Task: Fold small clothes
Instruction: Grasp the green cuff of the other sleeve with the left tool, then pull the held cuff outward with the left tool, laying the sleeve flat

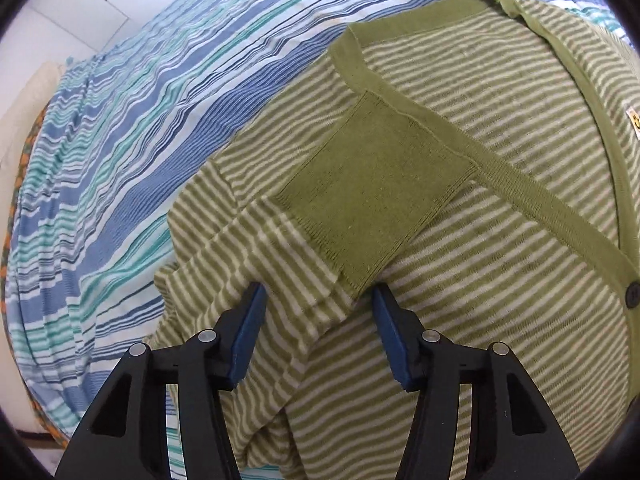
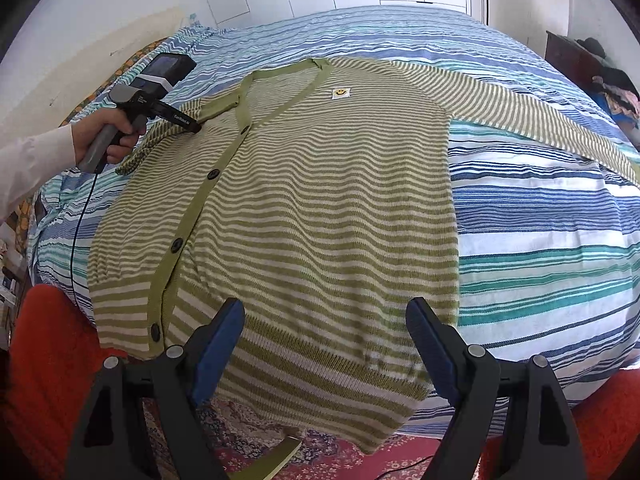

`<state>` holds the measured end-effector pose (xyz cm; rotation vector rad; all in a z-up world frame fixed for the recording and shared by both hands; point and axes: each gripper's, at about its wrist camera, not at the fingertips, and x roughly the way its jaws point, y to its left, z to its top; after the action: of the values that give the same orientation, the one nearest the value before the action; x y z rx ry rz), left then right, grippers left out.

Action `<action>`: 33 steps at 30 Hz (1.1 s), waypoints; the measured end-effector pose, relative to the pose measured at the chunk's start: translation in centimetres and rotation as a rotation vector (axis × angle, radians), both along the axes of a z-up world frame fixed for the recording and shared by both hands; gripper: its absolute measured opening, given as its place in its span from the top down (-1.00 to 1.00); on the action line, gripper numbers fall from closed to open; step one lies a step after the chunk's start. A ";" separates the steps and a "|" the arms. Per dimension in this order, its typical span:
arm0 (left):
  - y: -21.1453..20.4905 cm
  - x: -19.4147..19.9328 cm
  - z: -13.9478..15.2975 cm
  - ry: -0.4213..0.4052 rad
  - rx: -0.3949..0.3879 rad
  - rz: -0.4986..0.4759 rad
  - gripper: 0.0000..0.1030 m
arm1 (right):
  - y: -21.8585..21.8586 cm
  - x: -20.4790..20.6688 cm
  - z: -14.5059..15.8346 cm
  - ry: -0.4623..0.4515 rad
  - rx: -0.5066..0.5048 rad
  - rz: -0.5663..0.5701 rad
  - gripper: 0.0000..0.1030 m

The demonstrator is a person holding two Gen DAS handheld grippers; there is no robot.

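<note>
Striped bed (image 2: 540,216) | cardigan (image 2: 320,200) spread | left tool (image 1: 318,304) straddles sleeve (image 1: 288,280), ungripped | right tool (image 2: 326,320) agape

A bed (image 2: 540,216) with a blue, teal and white striped cover fills the frame; a green striped cardigan (image 2: 320,208) lies flat at its centre, one sleeve (image 2: 540,116) stretched toward the right, hem seemingly overhanging the lower edge.

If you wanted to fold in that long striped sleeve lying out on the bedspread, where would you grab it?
Probably near its far end, by the plain green cuff of the outstretched sleeve of the green-and-cream striped knitted cardigan. It lies flat, so come from above, pinching across its width with the open right gripper.
</note>
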<state>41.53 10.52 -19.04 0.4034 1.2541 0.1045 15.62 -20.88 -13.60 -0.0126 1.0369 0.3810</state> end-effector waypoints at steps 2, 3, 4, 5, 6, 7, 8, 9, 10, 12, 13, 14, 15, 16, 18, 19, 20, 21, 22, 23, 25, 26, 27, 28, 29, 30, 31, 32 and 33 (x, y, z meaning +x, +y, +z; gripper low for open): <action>0.5 0.4 0.0 0.009 -0.058 0.038 0.25 | -0.2 0.1 -0.2 0.012 0.006 -0.008 -0.60; 1.3 0.4 0.3 0.015 -0.110 0.074 0.54 | -0.3 0.0 -0.3 0.014 0.007 -0.010 -0.60; 2.3 0.2 0.6 0.019 -0.163 0.120 0.92 | -0.4 0.1 -0.2 0.014 0.010 -0.012 -0.60; 3.3 -0.1 1.3 0.000 -0.227 0.159 0.94 | -0.4 0.0 -0.1 0.011 0.012 -0.014 -0.60; 4.4 -0.8 2.2 -0.033 -0.277 0.189 0.95 | -0.4 0.0 -0.1 0.008 0.013 -0.014 -0.60; 5.5 -1.7 3.1 -0.071 -0.317 0.224 0.96 | -0.5 0.0 0.0 0.005 0.014 -0.016 -0.60; 6.9 -2.8 4.2 -0.109 -0.373 0.266 0.96 | -0.5 0.0 0.1 0.003 0.015 -0.017 -0.60; 8.6 -4.1 5.4 -0.151 -0.441 0.317 0.96 | -0.5 0.0 0.1 0.003 0.015 -0.017 -0.60; 10.5 -5.6 6.7 -0.202 -0.515 0.379 0.96 | -0.5 0.0 0.1 0.003 0.016 -0.016 -0.60; 15.5 -10.2 8.8 -0.316 -0.661 0.534 0.96 | -0.4 -0.1 0.2 -0.002 0.016 -0.013 -0.60; 18.3 -12.9 9.4 -0.372 -0.726 0.623 0.95 | -0.4 -0.1 0.2 -0.005 0.016 -0.011 -0.60; 20.9 -15.7 9.5 -0.422 -0.775 0.719 0.95 | -0.3 -0.2 0.3 -0.008 0.015 -0.009 -0.60; 23.6 -18.4 9.0 -0.462 -0.807 0.811 0.94 | -0.2 -0.3 0.4 -0.010 0.014 -0.007 -0.60; 25.9 -21.2 8.2 -0.491 -0.823 0.901 0.94 | 0.0 -0.3 0.3 -0.011 0.013 -0.005 -0.60; 29.5 -26.4 5.3 -0.502 -0.816 1.092 0.88 | 0.3 -0.4 0.3 -0.011 0.007 0.004 -0.60; 30.9 -28.9 3.4 -0.484 -0.814 1.191 0.82 | 0.5 -0.4 0.2 -0.010 0.003 0.011 -0.60; 31.8 -31.0 1.7 -0.455 -0.808 1.270 0.70 | 0.8 -0.5 0.1 -0.008 -0.003 0.020 -0.60; 32.5 -32.9 0.3 -0.429 -0.800 1.327 0.68 | 1.2 -0.6 0.1 -0.007 -0.009 0.031 -0.60; 32.9 -34.6 -0.4 -0.433 -0.809 1.350 0.68 | 1.5 -0.7 0.1 -0.007 -0.017 0.044 -0.60; 33.0 -35.9 -0.6 -0.461 -0.828 1.349 0.72 | 1.9 -0.9 0.1 -0.009 -0.026 0.056 -0.60; 32.8 -37.2 -0.1 -0.479 -0.806 1.329 0.72 | 2.5 -1.3 0.1 -0.015 -0.046 0.079 -0.60; 32.8 -37.3 0.5 -0.477 -0.771 1.305 0.68 | 2.8 -1.4 0.1 -0.017 -0.054 0.088 -0.60; 32.7 -37.1 1.1 -0.469 -0.732 1.272 0.63 | 3.1 -1.5 0.0 -0.017 -0.061 0.096 -0.60; 32.4 -36.6 1.7 -0.459 -0.690 1.229 0.47 | 3.3 -1.5 -0.1 -0.014 -0.066 0.103 -0.60; 32.0 -36.0 2.3 -0.449 -0.642 1.176 0.29 | 3.6 -1.5 -0.2 -0.011 -0.071 0.110 -0.60; 31.3 -35.0 3.1 -0.444 -0.590 1.115 0.21 | 3.8 -1.5 -0.3 -0.008 -0.076 0.117 -0.60; 30.6 -34.0 3.8 -0.443 -0.540 1.040 0.09 | 4.1 -1.5 -0.4 -0.006 -0.080 0.124 -0.60; 29.8 -32.6 4.5 -0.436 -0.497 0.958 -0.06 | 4.3 -1.5 -0.5 -0.004 -0.084 0.131 -0.60; 28.6 -31.3 5.0 -0.421 -0.463 0.875 -0.13 | 4.5 -1.5 -0.5 -0.003 -0.088 0.136 -0.60</action>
<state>10.22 39.16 -14.06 -0.5662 0.9182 0.5964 14.10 -16.41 -14.13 -0.1637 1.0525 0.4585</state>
